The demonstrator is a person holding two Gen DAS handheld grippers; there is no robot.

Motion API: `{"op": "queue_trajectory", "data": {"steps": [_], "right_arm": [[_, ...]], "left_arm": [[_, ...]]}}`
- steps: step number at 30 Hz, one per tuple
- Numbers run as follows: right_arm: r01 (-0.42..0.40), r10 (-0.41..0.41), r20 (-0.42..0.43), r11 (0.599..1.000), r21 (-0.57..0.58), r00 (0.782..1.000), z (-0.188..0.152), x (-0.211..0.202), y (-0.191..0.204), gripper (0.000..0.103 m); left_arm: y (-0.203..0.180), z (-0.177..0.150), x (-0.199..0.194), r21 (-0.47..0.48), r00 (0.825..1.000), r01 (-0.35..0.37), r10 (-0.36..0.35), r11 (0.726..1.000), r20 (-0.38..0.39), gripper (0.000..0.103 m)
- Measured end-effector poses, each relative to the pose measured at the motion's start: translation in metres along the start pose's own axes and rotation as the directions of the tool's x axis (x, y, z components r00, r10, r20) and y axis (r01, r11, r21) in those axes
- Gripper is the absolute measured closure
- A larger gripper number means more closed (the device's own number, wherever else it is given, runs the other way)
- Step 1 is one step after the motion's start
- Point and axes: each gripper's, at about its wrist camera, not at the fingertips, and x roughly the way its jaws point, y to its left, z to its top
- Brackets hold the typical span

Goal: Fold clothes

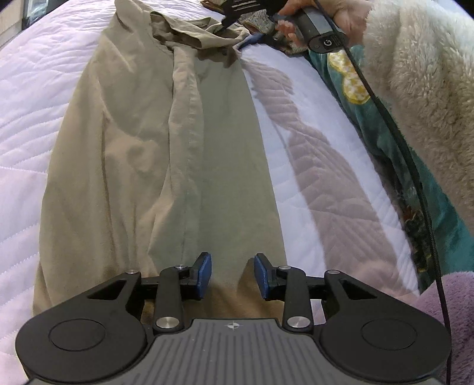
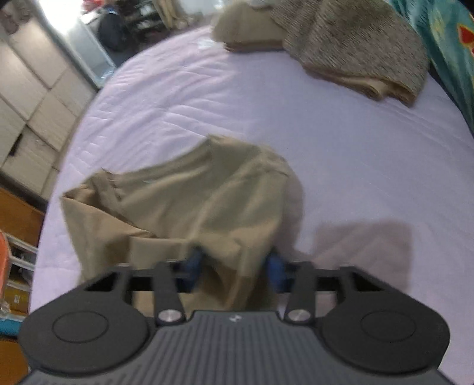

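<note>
Khaki trousers [image 1: 154,154] lie lengthwise on the white quilted bed [image 1: 320,154], legs toward me, waist far away. My left gripper [image 1: 233,274] is open just above the hem of one leg, blue pads [image 1: 204,274] apart on each side of the cloth. My right gripper [image 1: 228,20] shows at the top of the left wrist view at the waist end. In the right wrist view the right gripper [image 2: 235,266] has bunched khaki waist cloth [image 2: 189,201] between its blue pads [image 2: 275,268], which stand wide apart; the frame is blurred.
A folded beige garment with a grey knit piece [image 2: 349,44] lies at the far side of the bed. A teal patterned blanket [image 1: 394,154] and a fluffy cream sleeve [image 1: 423,88] are on the right. Cabinets [image 2: 32,112] stand beyond the bed's left edge.
</note>
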Motion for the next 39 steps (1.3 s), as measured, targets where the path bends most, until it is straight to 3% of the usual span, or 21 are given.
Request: {"op": "queue_trajectory", "data": {"steps": [4, 8, 10, 13, 15, 17, 19, 22, 24, 26, 28, 30, 32, 33, 39], "right_arm": [[0.012, -0.006, 0.078, 0.997, -0.076, 0.997, 0.017, -0.009, 0.03, 0.081], [-0.041, 0.052, 0.118, 0.995, -0.093, 0.992, 0.036, 0.004, 0.059, 0.08], [-0.1, 0.109, 0.09, 0.99, -0.099, 0.99, 0.034, 0.026, 0.073, 0.076], [-0.213, 0.221, 0.106, 0.974, -0.084, 0.97, 0.026, 0.043, 0.085, 0.055], [-0.21, 0.23, 0.208, 0.971, -0.113, 0.951, 0.027, 0.027, 0.091, 0.048], [-0.22, 0.259, 0.256, 0.96, -0.171, 0.931, 0.033, 0.003, 0.095, 0.044], [-0.159, 0.227, 0.247, 0.951, -0.266, 0.942, 0.039, -0.019, 0.103, 0.042], [0.017, 0.038, 0.146, 0.934, -0.356, 0.989, 0.037, -0.036, 0.106, 0.039], [-0.035, 0.03, -0.019, 0.942, -0.335, 0.999, 0.032, -0.033, 0.094, 0.036], [-0.143, 0.11, -0.157, 0.965, -0.221, 0.981, 0.026, -0.02, 0.078, 0.036], [-0.118, 0.083, -0.167, 0.969, -0.215, 0.982, 0.022, -0.007, 0.08, 0.036], [-0.079, 0.049, -0.131, 0.969, -0.235, 0.99, 0.018, 0.004, 0.088, 0.047], [-0.08, 0.065, -0.07, 0.966, -0.245, 0.995, 0.017, 0.003, 0.096, 0.085], [-0.08, 0.072, -0.04, 0.965, -0.25, 0.997, 0.016, 0.002, 0.101, 0.09], [-0.108, 0.147, 0.092, 0.935, -0.339, 0.985, 0.023, 0.004, 0.14, 0.092]], "left_arm": [[0.0, -0.002, -0.002, 0.006, 1.0, 0.006, -0.006, 1.0, -0.002, 0.068], [0.007, -0.004, -0.004, -0.022, 0.999, 0.042, -0.042, 0.999, 0.008, 0.068], [0.013, -0.004, -0.004, -0.057, 0.998, 0.069, -0.068, 0.996, 0.011, 0.068], [0.021, -0.007, -0.004, -0.111, 0.995, 0.105, -0.104, 0.988, 0.015, 0.068], [0.023, -0.009, -0.005, -0.13, 0.993, 0.118, -0.116, 0.984, 0.025, 0.068], [0.02, -0.01, -0.006, -0.122, 0.992, 0.124, -0.121, 0.985, 0.033, 0.068], [0.017, -0.011, -0.007, -0.116, 0.991, 0.132, -0.128, 0.984, 0.04, 0.068], [0.017, -0.011, -0.006, -0.128, 0.99, 0.136, -0.132, 0.982, 0.038, 0.068], [0.016, -0.011, -0.005, -0.124, 0.99, 0.138, -0.135, 0.983, 0.039, 0.068], [0.014, -0.013, -0.004, -0.117, 0.99, 0.139, -0.135, 0.983, 0.038, 0.068], [0.013, -0.014, -0.005, -0.11, 0.99, 0.138, -0.135, 0.984, 0.036, 0.068], [0.012, -0.015, -0.008, -0.106, 0.991, 0.13, -0.127, 0.986, 0.037, 0.068], [0.008, -0.014, -0.011, -0.087, 0.995, 0.097, -0.093, 0.991, 0.044, 0.068], [0.006, -0.013, -0.014, -0.072, 0.996, 0.076, -0.073, 0.994, 0.049, 0.068], [-0.015, 0.001, -0.018, 0.023, 0.995, -0.088, 0.087, 0.996, 0.041, 0.071]]}}
